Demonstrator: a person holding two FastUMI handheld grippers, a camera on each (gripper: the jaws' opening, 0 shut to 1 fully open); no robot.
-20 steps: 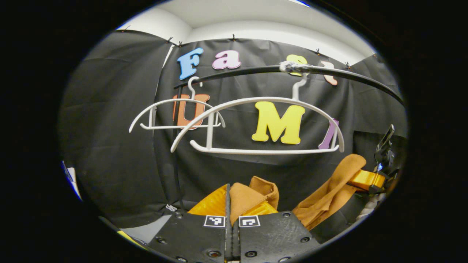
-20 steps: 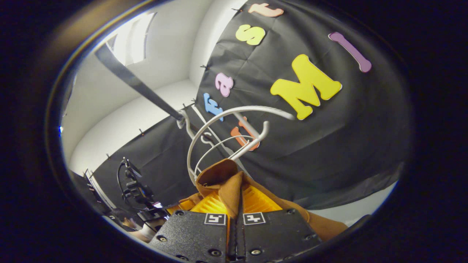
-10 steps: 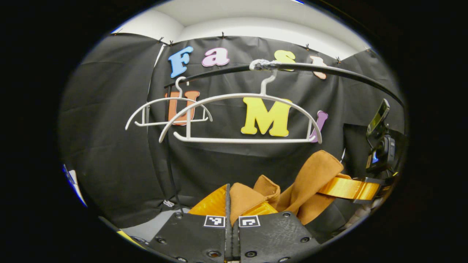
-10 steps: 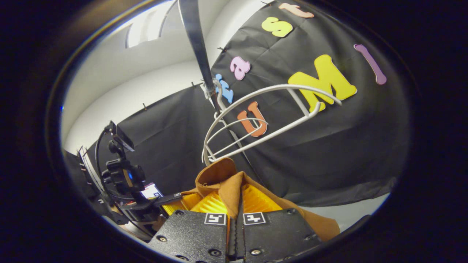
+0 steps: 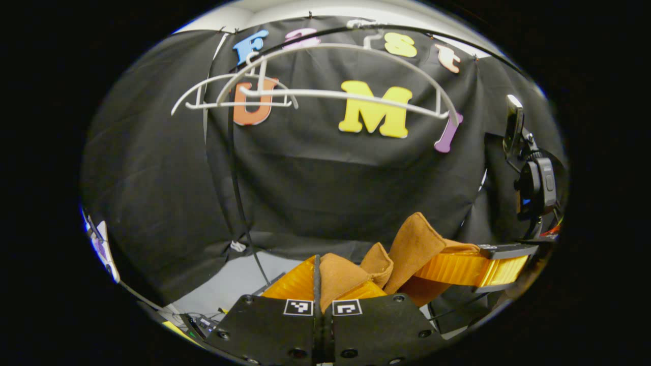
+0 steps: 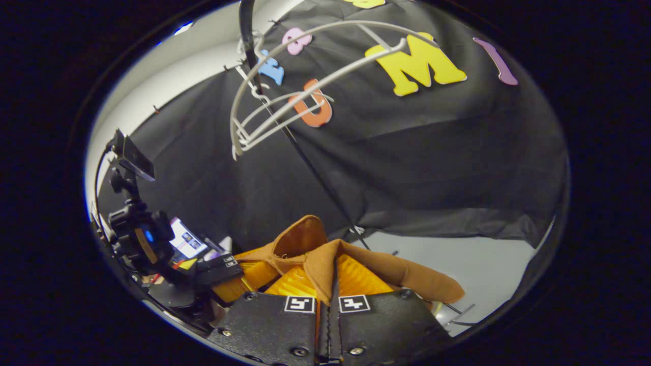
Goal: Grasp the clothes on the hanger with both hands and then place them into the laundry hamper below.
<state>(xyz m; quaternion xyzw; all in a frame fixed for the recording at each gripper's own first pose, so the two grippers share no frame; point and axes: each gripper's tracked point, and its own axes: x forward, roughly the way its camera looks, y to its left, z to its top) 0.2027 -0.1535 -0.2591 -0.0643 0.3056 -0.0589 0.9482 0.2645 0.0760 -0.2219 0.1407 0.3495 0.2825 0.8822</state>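
- The brown garment (image 5: pixel 351 274) is off the hangers and hangs between my two grippers, well below the rail; in the right gripper view the same cloth (image 6: pixel 325 256) bunches up over the fingers and trails off to the right.
- My left gripper (image 5: pixel 321 284) has its fingers pressed together on a fold of that cloth, with no gap showing between them.
- My right gripper (image 6: pixel 328 287) is likewise clamped on the cloth, a fold rising between its fingers; in the left gripper view I see it (image 5: pixel 460 267) off to the right, cloth draped over it.
- Two white hangers hang bare from the black rail (image 5: pixel 432 35): the nearer hanger (image 5: pixel 335 94) and a farther hanger (image 5: pixel 224 104) behind it.
- I cannot see the hamper from here.
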